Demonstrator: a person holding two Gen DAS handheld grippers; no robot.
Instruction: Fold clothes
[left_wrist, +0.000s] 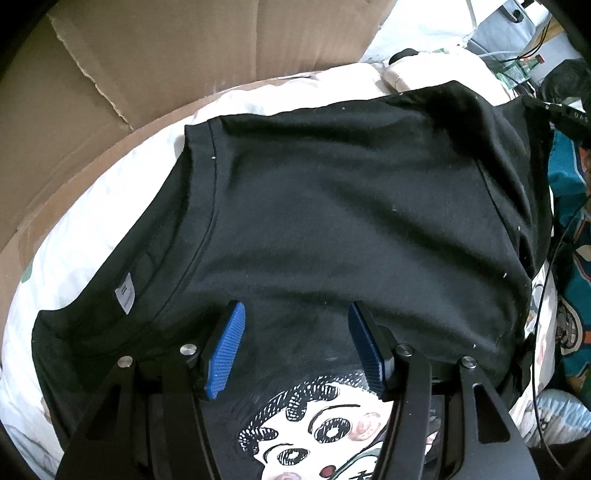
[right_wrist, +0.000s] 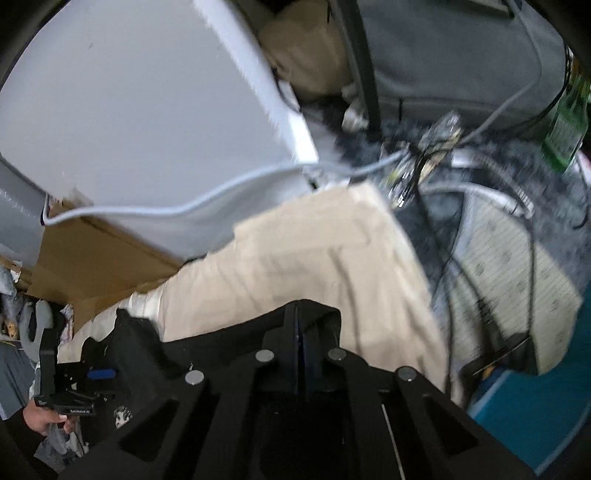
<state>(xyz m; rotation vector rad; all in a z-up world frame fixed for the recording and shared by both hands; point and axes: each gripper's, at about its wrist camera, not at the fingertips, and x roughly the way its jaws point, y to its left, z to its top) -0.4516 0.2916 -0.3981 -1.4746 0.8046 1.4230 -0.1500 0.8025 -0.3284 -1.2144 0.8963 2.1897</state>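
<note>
your left claw (left_wrist: 295, 347) points straight down over the black t-shirt (left_wrist: 332, 206) with its blue pads (left_wrist: 227, 350) standing well apart and nothing between them; it hovers just above the printed cartoon face (left_wrist: 325, 428), probably to pin or steady the chest while the other side is lifted. ahead of that claw the shirt lies spread across the white bedding (left_wrist: 92, 221), collar and white neck label (left_wrist: 125, 293) off to the claw's left, with a sheet of cardboard (left_wrist: 147, 48) beyond the bedding. your right claw (right_wrist: 301, 332) is shut, its jaws closed together on a fold of the black t-shirt's edge (right_wrist: 229, 343); the cloth drapes around the closed tips and looks raised off the bed, which fits a fold being carried over. beyond those tips a beige cloth (right_wrist: 314, 258) lies on the bed, and farther off are grey cables (right_wrist: 147, 210) and clutter, too blurred to name. to the right claw's lower left you can see your left hand (right_wrist: 40, 419) gripping the other tool. the fold seems only begun, so keep the held edge taut and the left claw clear of the cloth you bring across.
</note>
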